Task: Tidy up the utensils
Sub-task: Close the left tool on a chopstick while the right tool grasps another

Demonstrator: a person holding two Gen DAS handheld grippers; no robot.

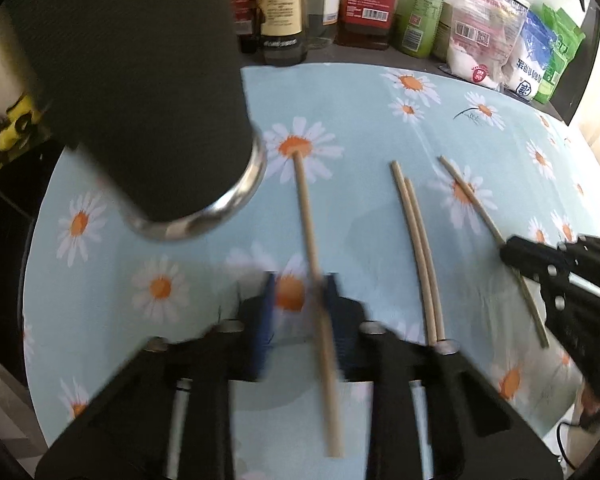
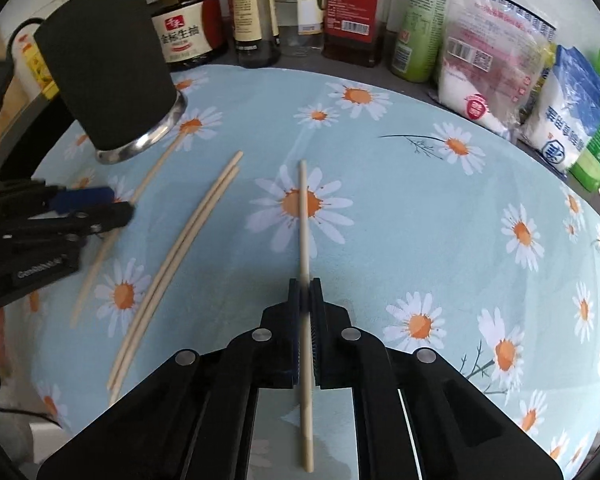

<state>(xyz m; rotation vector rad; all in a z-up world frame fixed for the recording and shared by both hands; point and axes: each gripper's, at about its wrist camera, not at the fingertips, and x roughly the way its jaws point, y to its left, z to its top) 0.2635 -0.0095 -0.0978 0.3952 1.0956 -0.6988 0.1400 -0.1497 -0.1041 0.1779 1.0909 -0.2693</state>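
A table covered with a pale blue, daisy-printed cloth (image 2: pixel 420 184) carries four wooden chopsticks and a tall black utensil holder (image 2: pixel 108 68) with a shiny metal base, which stands near the cloth's far left corner. The right gripper (image 2: pixel 305 284) points steeply down at the middle of the cloth, its jaws clamped together on a single chopstick (image 2: pixel 303 208); that stick runs lengthwise between the dark blue pads (image 2: pixel 294 320) and sticks out both toward the far edge and back toward the camera. The left gripper (image 1: pixel 300 292) is over the left part of the cloth, in front of the holder. In its own blurred view, its jaws are apart, with another chopstick (image 1: pixel 306 216) lying against the right blue pad and a gap beside the left one; this stick's far tip ends just beside the holder's base. Between the two grippers, a pair of chopsticks (image 2: pixel 188 236) lies loose on the cloth, side by side and touching. Along the far edge of the table, behind the cloth, stands a row of sauce bottles (image 2: pixel 192 28) and several plastic bags of dry goods (image 2: pixel 488 68).
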